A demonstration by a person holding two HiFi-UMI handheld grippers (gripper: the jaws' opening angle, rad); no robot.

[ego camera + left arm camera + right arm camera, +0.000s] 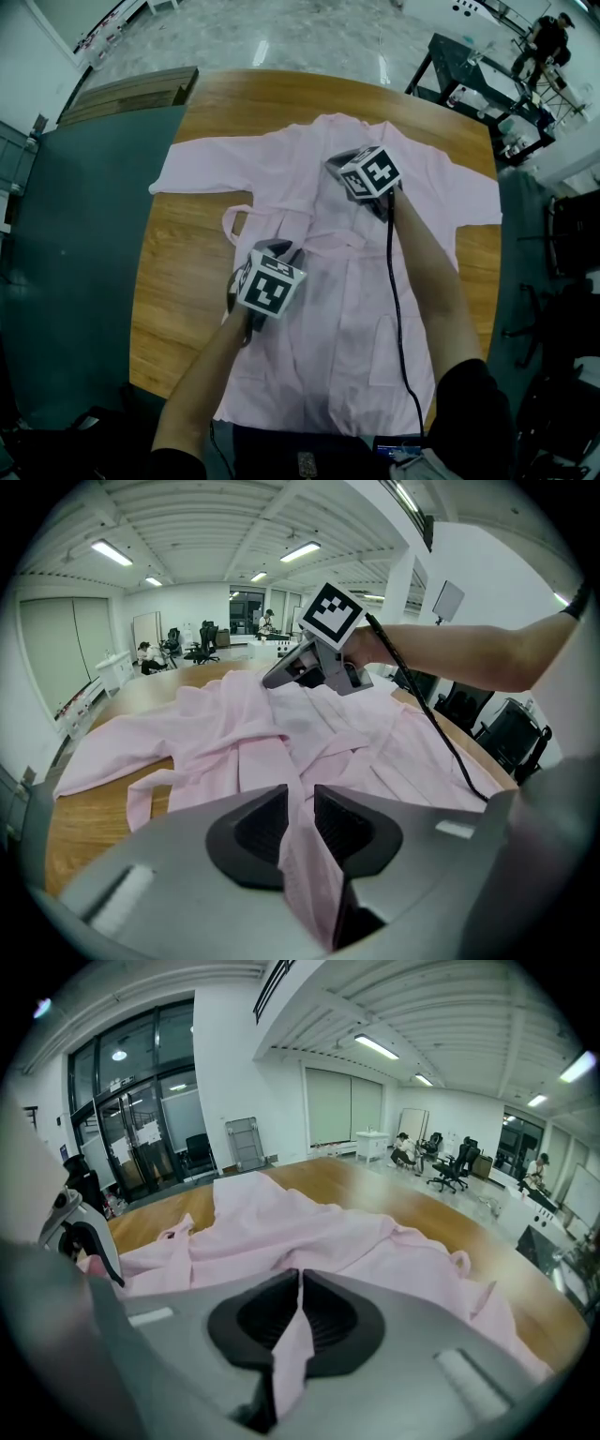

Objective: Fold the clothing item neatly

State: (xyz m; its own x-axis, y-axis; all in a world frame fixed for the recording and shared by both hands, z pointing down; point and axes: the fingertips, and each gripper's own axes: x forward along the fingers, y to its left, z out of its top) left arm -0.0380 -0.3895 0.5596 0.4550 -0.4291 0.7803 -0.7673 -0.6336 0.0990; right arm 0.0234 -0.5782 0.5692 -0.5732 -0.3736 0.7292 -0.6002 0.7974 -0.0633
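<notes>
Nearest the person, the hem of the light-pink cloth robe (pixel 319 375) hangs just over the near edge of the round-ended wooden table (pixel 178 281). The robe lies front-up and mostly flat, lengthwise away from the person, roughly mid-table.

The left gripper (pixel 277 247) sits over the robe's waist, angled down. In the left gripper view its jaws (pixel 300 803) stand narrow, w/ a raised fold of pink cloth pinched btwn the black pads. Just beyond it the robe's pink fabric belt (pixel 328 241) runs across the waist, w/ a loop lying on bare wood at the view's left.

Farther up, over the chest, is the right gripper (pixel 333 163), also tilted down. Its jaws (pixel 300 1288) are almost together, clamped on a thin ridge of the same cloth, which is lifted off the table there. A black cable (pixel 394 281) trails from it back along the forearm.

Past that, the collar points to the far edge and both sleeves (pixel 202 173) (pixel 469 197) spread out sideways. In the bkgd is an open office w/ chairs and seated people, too small for detail.
</notes>
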